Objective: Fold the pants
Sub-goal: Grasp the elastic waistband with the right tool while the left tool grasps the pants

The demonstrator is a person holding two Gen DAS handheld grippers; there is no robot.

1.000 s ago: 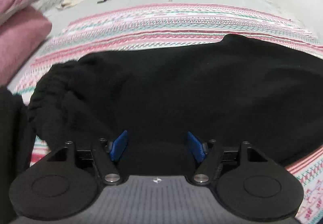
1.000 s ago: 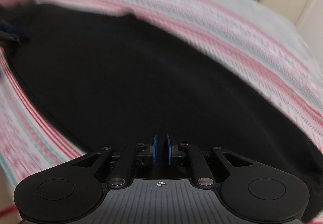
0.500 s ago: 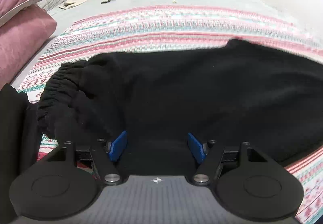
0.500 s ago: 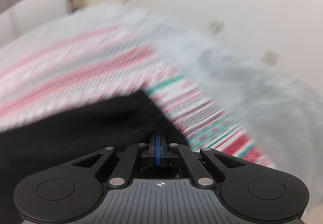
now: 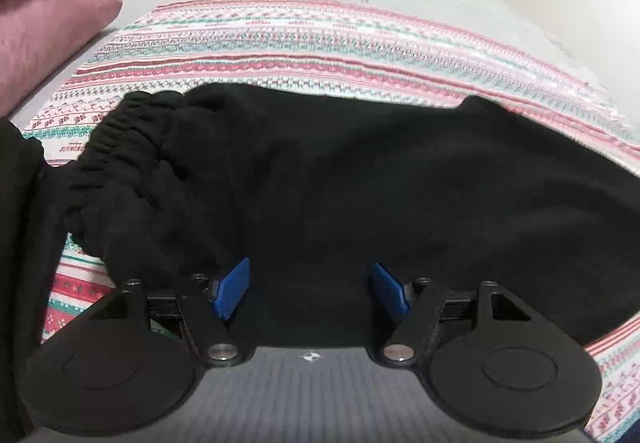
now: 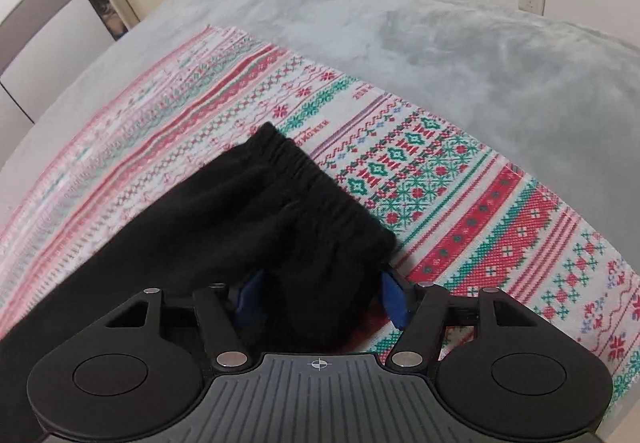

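The black, soft fleece pants [image 5: 360,179] lie stretched across the pink, green and white patterned knit blanket [image 5: 304,39] on the grey bed [image 6: 460,55]. Their gathered elastic waistband [image 5: 116,147] sits bunched at the left of the left wrist view, and the ribbed leg cuff [image 6: 320,179] lies at the far end in the right wrist view.

The left gripper [image 5: 310,289] hovers over the middle of the pants with its jaws spread wide and nothing pinched. The right gripper [image 6: 318,295] has its jaws opening, with the cuff end of the leg lying between the blue pads; whether the pads touch the cloth is hard to judge against the black.

The risk from here is the cloth. If the right jaws close on only the top layer, the leg would peel apart as it is lifted. The bunched waistband may also drag and crease the fold. The loose blanket could get pinched along with the cuff.
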